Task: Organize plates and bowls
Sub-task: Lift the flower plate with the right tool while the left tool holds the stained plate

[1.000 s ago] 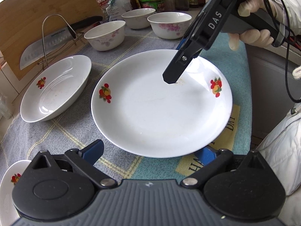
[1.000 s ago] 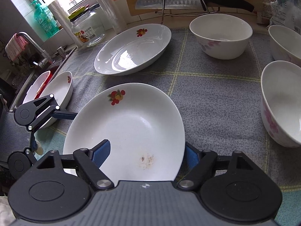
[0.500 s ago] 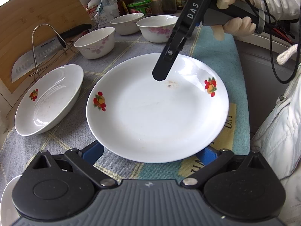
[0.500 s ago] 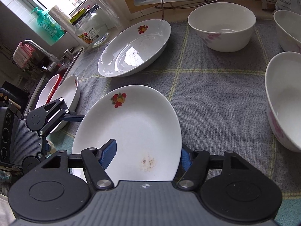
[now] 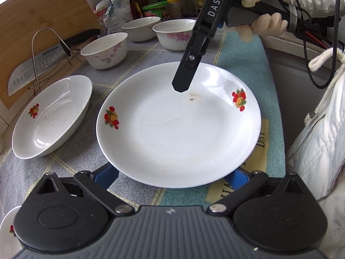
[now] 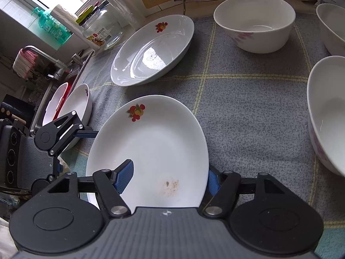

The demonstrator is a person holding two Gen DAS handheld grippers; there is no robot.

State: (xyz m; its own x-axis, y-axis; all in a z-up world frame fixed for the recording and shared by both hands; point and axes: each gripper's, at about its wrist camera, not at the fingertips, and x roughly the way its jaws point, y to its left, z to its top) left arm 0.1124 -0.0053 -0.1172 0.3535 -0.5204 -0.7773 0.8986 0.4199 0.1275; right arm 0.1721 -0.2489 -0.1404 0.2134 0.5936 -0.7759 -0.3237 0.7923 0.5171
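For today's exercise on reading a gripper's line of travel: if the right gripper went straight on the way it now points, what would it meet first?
The right gripper already straddles the near plate, so it would run over that plate first. Beyond its far rim lies bare grey cloth, then probably the second plate; depth is unclear.

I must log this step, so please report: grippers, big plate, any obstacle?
Left gripper open, fingers under near rim of big plate. Right gripper open, astride far rim. Second plate beside, apart.
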